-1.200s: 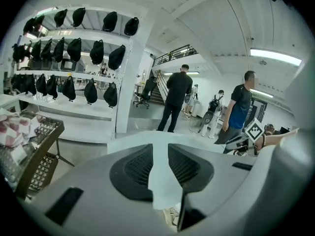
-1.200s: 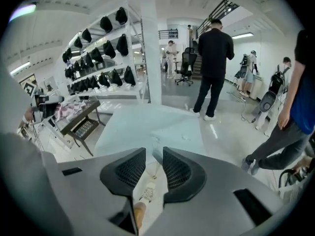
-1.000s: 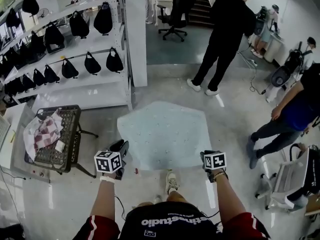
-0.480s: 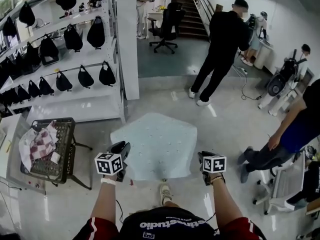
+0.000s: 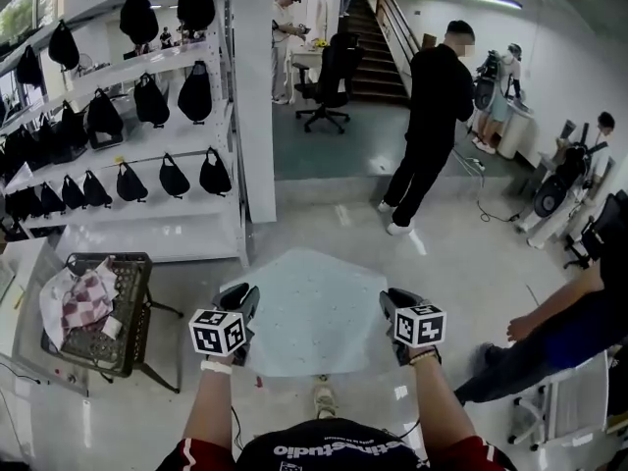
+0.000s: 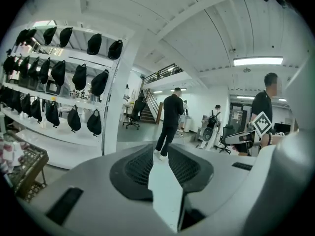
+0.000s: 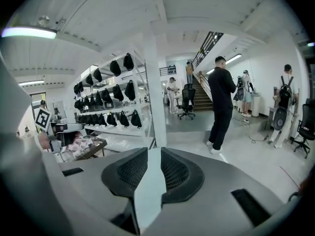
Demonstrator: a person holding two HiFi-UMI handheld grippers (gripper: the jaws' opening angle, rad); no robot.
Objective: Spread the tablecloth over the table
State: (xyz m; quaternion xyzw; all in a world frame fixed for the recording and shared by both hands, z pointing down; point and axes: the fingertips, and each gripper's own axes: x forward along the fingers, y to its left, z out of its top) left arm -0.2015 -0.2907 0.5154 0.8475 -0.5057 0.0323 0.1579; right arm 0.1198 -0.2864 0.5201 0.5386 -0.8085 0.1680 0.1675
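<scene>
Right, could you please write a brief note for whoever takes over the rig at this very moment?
Left gripper: jaws shut on the near edge of the tablecloth, left side.
Right gripper: jaws shut on the same edge, right side.
Tablecloth: opened out, held ahead above the floor.
Done: cloth gripped and opened.
Left: lay it over the table, which no view clearly shows, then release.
</scene>
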